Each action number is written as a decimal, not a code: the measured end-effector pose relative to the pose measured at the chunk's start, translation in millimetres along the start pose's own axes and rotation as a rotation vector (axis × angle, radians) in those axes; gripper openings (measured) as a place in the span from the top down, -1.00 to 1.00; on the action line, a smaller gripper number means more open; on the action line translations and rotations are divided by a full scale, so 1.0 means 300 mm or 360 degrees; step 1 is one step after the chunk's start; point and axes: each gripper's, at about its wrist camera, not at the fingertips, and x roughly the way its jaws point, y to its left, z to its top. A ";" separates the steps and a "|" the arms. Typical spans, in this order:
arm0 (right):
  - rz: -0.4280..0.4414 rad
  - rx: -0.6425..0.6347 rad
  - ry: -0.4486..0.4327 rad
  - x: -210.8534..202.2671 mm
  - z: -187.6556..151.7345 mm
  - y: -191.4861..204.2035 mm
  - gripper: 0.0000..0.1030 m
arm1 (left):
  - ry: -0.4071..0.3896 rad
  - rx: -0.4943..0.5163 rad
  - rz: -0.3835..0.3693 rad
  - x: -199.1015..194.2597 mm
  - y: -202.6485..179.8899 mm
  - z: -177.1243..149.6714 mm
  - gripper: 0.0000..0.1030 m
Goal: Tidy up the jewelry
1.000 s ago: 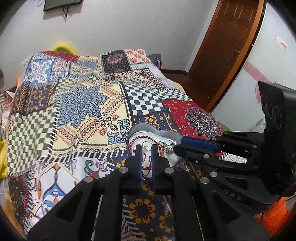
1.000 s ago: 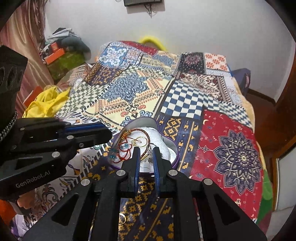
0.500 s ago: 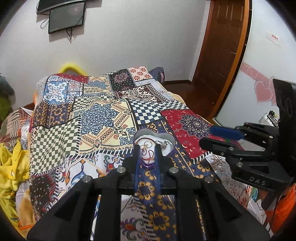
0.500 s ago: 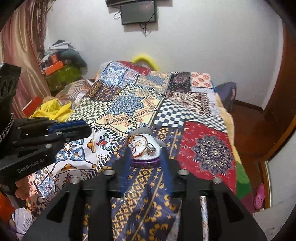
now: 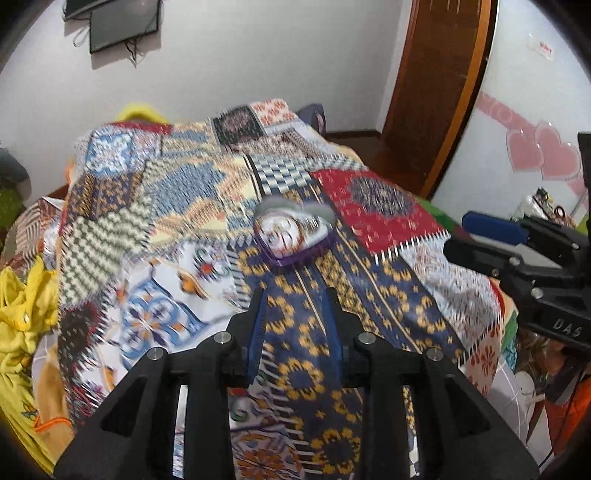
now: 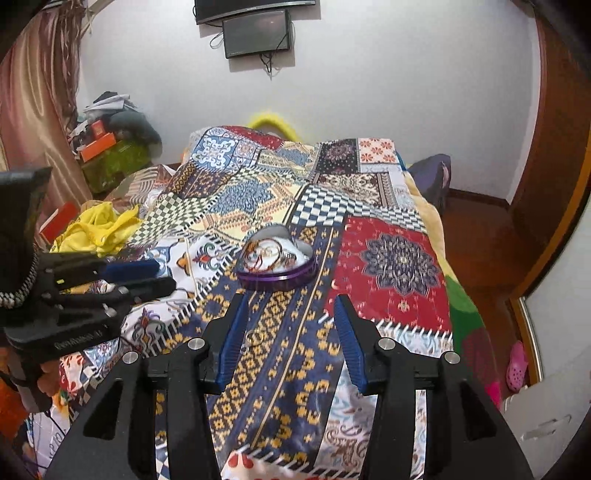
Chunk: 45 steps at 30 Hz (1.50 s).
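A purple heart-shaped box (image 6: 277, 260) with a white lining sits on the patchwork bedspread (image 6: 399, 266), holding a tangle of bracelets and rings. It also shows, blurred, in the left wrist view (image 5: 293, 232). My right gripper (image 6: 291, 325) is open and empty, held back from the box. My left gripper (image 5: 295, 321) is open and empty, also short of the box. A small gold ring (image 6: 255, 338) lies on the bedspread by the right gripper's left finger.
Yellow cloth (image 6: 98, 225) is piled at the bed's left side. A cluttered stack with orange boxes (image 6: 107, 144) stands by the curtain. A wooden door (image 5: 439, 88) is at the right. A wall screen (image 6: 258, 33) hangs above the bed.
Both grippers have drawn back and up from the box, which now looks farther away. Both have opened from nearly shut to wide apart.
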 end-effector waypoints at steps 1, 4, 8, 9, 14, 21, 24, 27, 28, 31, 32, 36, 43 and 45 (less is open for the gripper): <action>-0.0005 0.0003 0.0012 0.007 -0.010 -0.002 0.14 | 0.0023 0.0003 -0.0011 0.017 -0.006 -0.010 0.43; -0.0016 0.0013 0.0040 0.016 -0.038 -0.011 0.14 | 0.0087 0.0001 -0.0047 0.063 -0.029 -0.038 0.43; -0.0023 0.0028 0.0070 0.022 -0.069 -0.029 0.14 | 0.0171 0.0012 -0.0056 0.137 -0.059 -0.071 0.43; -0.0025 0.0037 0.0078 0.028 -0.075 -0.037 0.14 | 0.0193 0.0013 -0.0064 0.155 -0.067 -0.079 0.43; -0.0017 0.0077 0.0119 0.051 -0.104 -0.064 0.14 | 0.0250 0.0052 -0.0104 0.212 -0.099 -0.089 0.43; -0.0020 0.0091 0.0141 0.066 -0.126 -0.084 0.14 | 0.0281 0.0052 -0.0149 0.266 -0.110 -0.077 0.61; -0.0017 0.0091 0.0147 0.068 -0.130 -0.090 0.14 | 0.0267 0.0063 -0.0143 0.278 -0.113 -0.073 0.78; -0.0009 0.0090 0.0154 0.072 -0.128 -0.091 0.14 | 0.0269 0.0052 -0.0163 0.284 -0.104 -0.068 0.86; -0.0006 0.0091 0.0157 0.074 -0.127 -0.089 0.14 | 0.0268 0.0046 -0.0172 0.285 -0.101 -0.066 0.86; 0.0012 0.0100 0.0158 0.083 -0.123 -0.084 0.14 | 0.0249 0.0043 -0.0146 0.273 -0.084 -0.067 0.87; 0.0020 0.0103 0.0158 0.090 -0.122 -0.080 0.14 | 0.0234 0.0036 -0.0133 0.262 -0.073 -0.068 0.87; 0.0042 0.0079 0.0190 0.136 -0.126 -0.040 0.14 | 0.0184 0.0004 -0.0094 0.219 -0.032 -0.068 0.87; 0.0118 0.0009 0.0289 0.234 -0.128 0.041 0.14 | 0.0099 -0.0013 -0.0019 0.146 0.025 -0.068 0.87; 0.0117 -0.0022 0.0322 0.261 -0.129 0.059 0.14 | 0.0089 -0.0026 -0.0018 0.135 0.041 -0.070 0.87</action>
